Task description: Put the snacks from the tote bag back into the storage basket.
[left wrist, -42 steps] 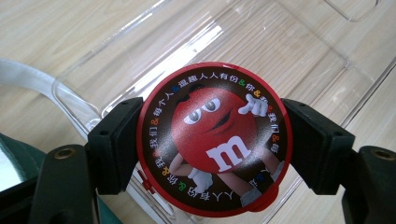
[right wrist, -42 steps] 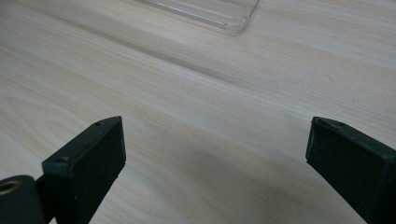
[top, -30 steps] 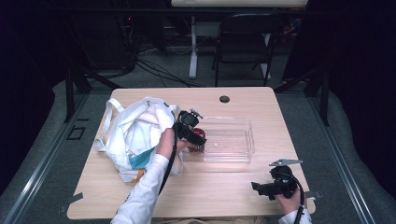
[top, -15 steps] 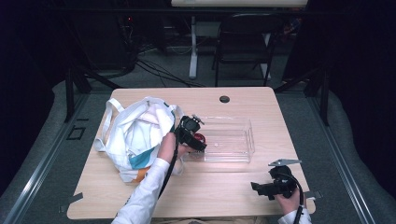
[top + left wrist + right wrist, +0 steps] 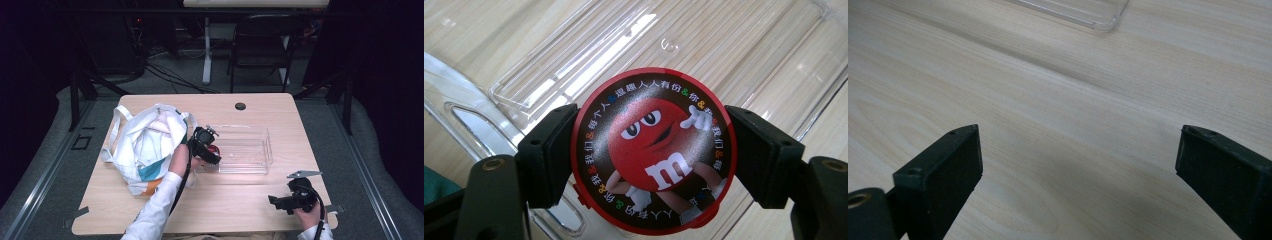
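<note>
A round red candy tin [image 5: 654, 150] with a cartoon face on its lid is clamped between the black jaws of my left gripper [image 5: 651, 155]. It hangs over the left end of a clear plastic bin [image 5: 744, 55]. From above, the left gripper [image 5: 212, 147] sits at the bin's [image 5: 250, 165] left wall with the red tin [image 5: 215, 149] peeking out beside it. My right gripper [image 5: 272, 201] rests near the table's front right corner, its jaws wide apart over bare wood [image 5: 1078, 145] with nothing between them.
A white tote bag [image 5: 145, 145] with a teal and orange print lies on the left half of the table, just behind my left hand. A cable hole [image 5: 240, 106] marks the table's far edge. A dark chair [image 5: 262, 45] stands beyond the table.
My left gripper has shifted slightly toward the near side of the bin's left end with the tin. The right gripper has stayed where it was.
</note>
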